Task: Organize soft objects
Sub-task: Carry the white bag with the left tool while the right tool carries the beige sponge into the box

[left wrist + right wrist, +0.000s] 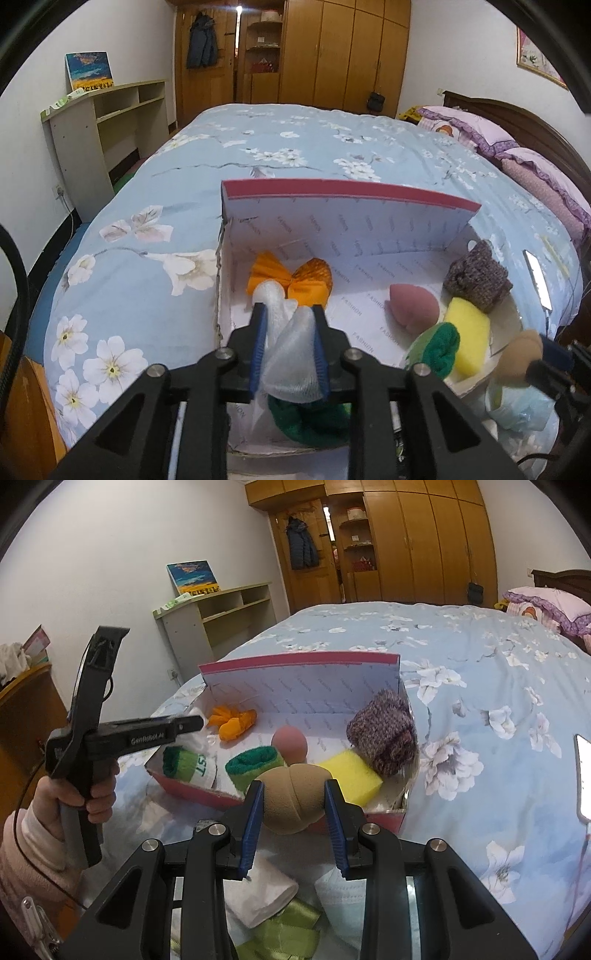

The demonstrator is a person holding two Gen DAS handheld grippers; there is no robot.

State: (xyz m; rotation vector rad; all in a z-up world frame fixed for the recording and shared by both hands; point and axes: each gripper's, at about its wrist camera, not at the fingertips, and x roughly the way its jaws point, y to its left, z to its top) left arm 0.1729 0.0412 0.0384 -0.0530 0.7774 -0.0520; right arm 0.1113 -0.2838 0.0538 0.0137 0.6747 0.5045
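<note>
An open red box (332, 192) with a white printed lining lies on the bed. My left gripper (289, 308) hangs over its left part, shut on a white mesh net (291, 354) that fills the gap between the blue pads. The right wrist view shows the same gripper (195, 722) held by a hand (74, 794). My right gripper (293, 784) is shut on a tan egg-shaped sponge (291, 801) just in front of the box's near wall (207, 794). Inside lie an orange bow (291, 280), a pink sponge (412, 306), a yellow sponge (469, 332), a green cloth roll (439, 350) and a purple knit roll (476, 277).
A green and white sock (188, 766) lies in the box's near left corner. Under my right gripper lie a white folded cloth (258, 893), green ribbon (280, 934) and a white mask (343, 890). A lit phone (583, 775) rests on the flowered bedspread (258, 147).
</note>
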